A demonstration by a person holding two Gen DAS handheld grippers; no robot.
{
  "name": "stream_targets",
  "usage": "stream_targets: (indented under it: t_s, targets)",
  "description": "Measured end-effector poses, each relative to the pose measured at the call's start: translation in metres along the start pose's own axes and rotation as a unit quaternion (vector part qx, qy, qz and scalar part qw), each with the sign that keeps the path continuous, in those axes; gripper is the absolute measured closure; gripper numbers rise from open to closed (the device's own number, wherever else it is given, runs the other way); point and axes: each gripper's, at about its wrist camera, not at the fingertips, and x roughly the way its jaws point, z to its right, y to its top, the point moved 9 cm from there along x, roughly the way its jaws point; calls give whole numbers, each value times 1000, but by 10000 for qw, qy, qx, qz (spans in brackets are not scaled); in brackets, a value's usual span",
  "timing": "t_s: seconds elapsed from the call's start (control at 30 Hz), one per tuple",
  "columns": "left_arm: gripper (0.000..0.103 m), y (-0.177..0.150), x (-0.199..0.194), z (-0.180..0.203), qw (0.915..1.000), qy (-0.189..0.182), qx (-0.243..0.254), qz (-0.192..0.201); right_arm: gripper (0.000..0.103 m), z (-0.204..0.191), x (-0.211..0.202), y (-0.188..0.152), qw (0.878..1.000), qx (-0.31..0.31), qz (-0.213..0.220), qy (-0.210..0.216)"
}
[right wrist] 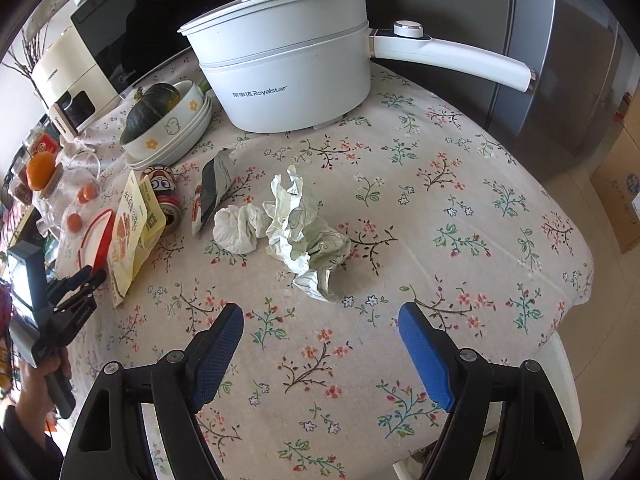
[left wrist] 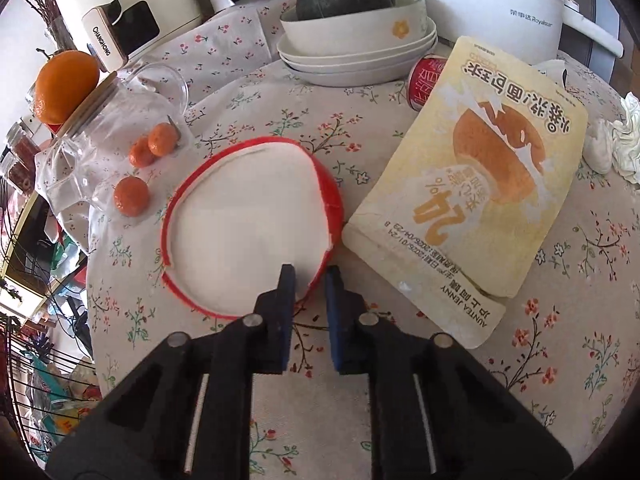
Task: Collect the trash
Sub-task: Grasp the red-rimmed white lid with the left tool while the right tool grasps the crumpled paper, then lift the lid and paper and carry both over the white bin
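A red-skinned shell with a white inside [left wrist: 248, 216], like a peel or a crushed bowl, lies on the flowered tablecloth. My left gripper [left wrist: 309, 280] is shut on its near rim, one pad inside and one outside. Right of it lie a yellow snack bag [left wrist: 472, 184] and a red can [left wrist: 426, 80]. My right gripper [right wrist: 320, 312] hangs open over bare cloth, just short of a crumpled green-white paper [right wrist: 304, 232]. A wadded tissue [right wrist: 236, 232] and a grey wrapper [right wrist: 216, 184] lie left of that paper. In the right wrist view the left gripper [right wrist: 86, 280] shows at the far left, beside the snack bag [right wrist: 132, 220].
A white electric pot [right wrist: 288, 76] stands at the back. A stack of bowls [left wrist: 352, 52] holds a dark squash. A tipped glass jar [left wrist: 120, 120] and small oranges [left wrist: 132, 196] lie left of the shell. The table's edge [right wrist: 576, 280] drops off at the right.
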Motion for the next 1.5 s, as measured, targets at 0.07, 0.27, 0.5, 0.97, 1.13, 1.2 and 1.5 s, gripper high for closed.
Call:
stream_targets:
  t_s: [0.07,0.27,0.5,0.97,1.13,1.2,1.5]
  targets:
    - [99,-2,-3,0,10000,19,-53,49,22,3,1,2,10000,31,19,-6]
    - [99,-10,-19,-5,9993,-102,-335,139,22,10,3,9,9997,202,83,83]
    - [99,-20,-46,-13,9971,-155,-746,60,22,7,30,15,9994,92,170,296]
    - [99,-37,-95,-1,9936,-434,-1016,211,72,-11,69,17,9983,-225,106,536]
    - [99,-42,-106,-1,9932,-508,-1011,287,87,-21,53,17,9965,-502,257,614]
    - [99,-44,-110,-2,9924,-589,-1033,304,87,-25,41,17,9953,-589,353,684]
    - [99,-52,-130,6,9893,-843,-1119,405,88,-31,-11,9,9901,-860,670,886]
